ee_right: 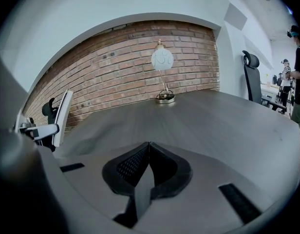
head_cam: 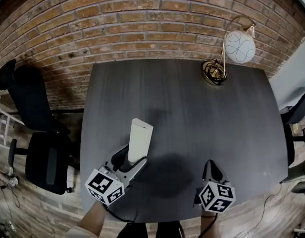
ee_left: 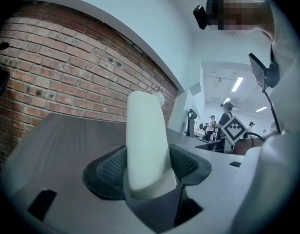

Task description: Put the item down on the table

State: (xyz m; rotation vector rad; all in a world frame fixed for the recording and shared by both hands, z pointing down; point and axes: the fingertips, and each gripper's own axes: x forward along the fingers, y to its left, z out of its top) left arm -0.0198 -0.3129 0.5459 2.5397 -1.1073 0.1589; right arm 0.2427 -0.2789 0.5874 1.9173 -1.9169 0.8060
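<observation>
A white, flat-sided tube-like item (head_cam: 140,140) (ee_left: 146,145) stands clamped between the jaws of my left gripper (head_cam: 131,158) (ee_left: 147,165), raised above the near left part of the dark table (head_cam: 192,113). The item points up and away from the gripper, and its lower end is hidden between the pads. My right gripper (head_cam: 212,171) (ee_right: 149,165) hovers over the near right part of the table, its jaws pressed together with nothing between them. In the right gripper view the white item (ee_right: 62,116) shows at the far left.
A lamp with a white globe shade (head_cam: 238,46) (ee_right: 162,59) and brass base (head_cam: 213,72) stands at the table's far right. Black office chairs (head_cam: 36,128) stand left of the table, another chair (head_cam: 296,118) at the right. A brick wall (head_cam: 142,24) runs behind.
</observation>
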